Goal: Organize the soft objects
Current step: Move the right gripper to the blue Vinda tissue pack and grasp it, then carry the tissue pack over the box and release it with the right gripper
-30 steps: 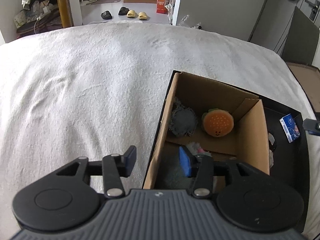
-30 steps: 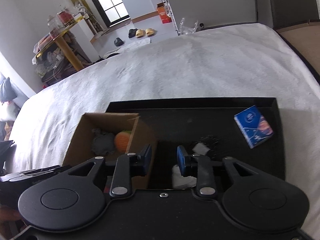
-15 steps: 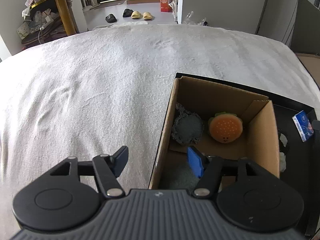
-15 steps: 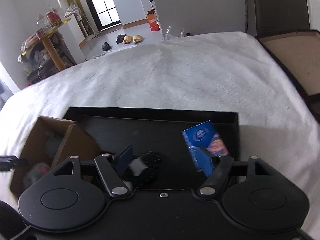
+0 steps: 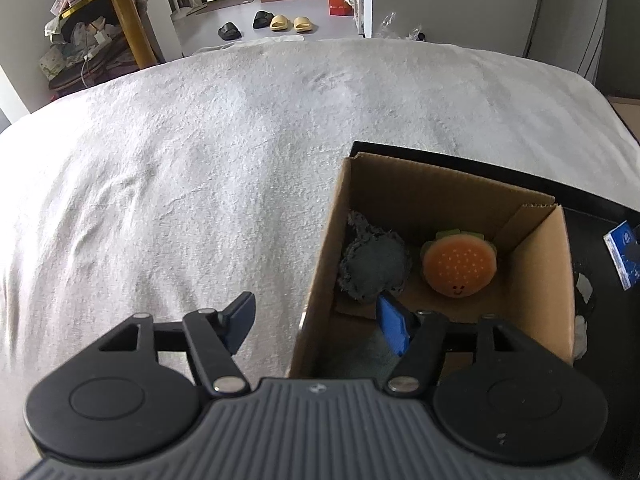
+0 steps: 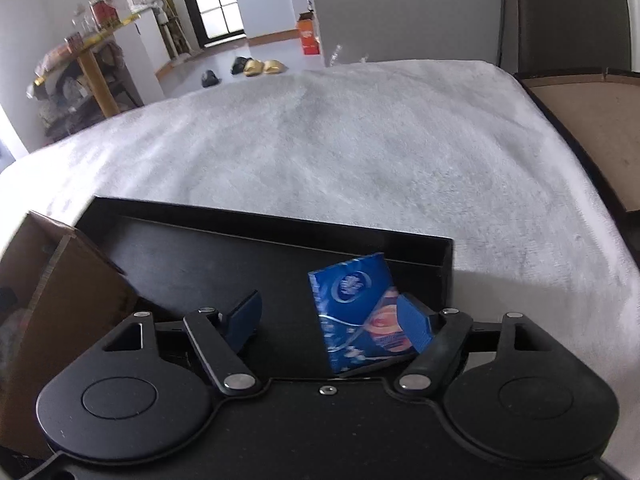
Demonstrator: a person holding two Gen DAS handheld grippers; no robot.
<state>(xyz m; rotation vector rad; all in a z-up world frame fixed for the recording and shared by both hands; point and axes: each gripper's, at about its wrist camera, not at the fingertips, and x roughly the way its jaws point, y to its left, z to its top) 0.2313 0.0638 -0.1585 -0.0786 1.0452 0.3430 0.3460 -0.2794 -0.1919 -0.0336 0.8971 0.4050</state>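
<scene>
An open cardboard box point(image 5: 532, 280) stands in the left end of a black tray point(image 6: 240, 248) on a white blanket. Inside the box lie an orange burger plush point(image 5: 460, 266) and a grey fuzzy soft thing point(image 5: 374, 264). My left gripper point(image 5: 316, 316) is open and straddles the box's left wall, one finger over the blanket and the other inside the box. A blue packet point(image 6: 352, 304) lies in the tray's right end. My right gripper point(image 6: 330, 308) has its jaws opening around the packet, whose right edge is near the right finger point(image 6: 416, 324); the pads do not press it.
The white blanket point(image 5: 200, 180) covers the bed around the tray. Small white and dark soft pieces point(image 5: 584, 284) lie in the tray right of the box. A brown board point(image 6: 592, 120) borders the bed's right side. Slippers point(image 5: 286, 24) and a cluttered shelf stand beyond.
Both grippers have opened wider. The right gripper moved right and down, from above the white and dark pieces to the blue packet. The left gripper shifted a little along the box's left wall.
</scene>
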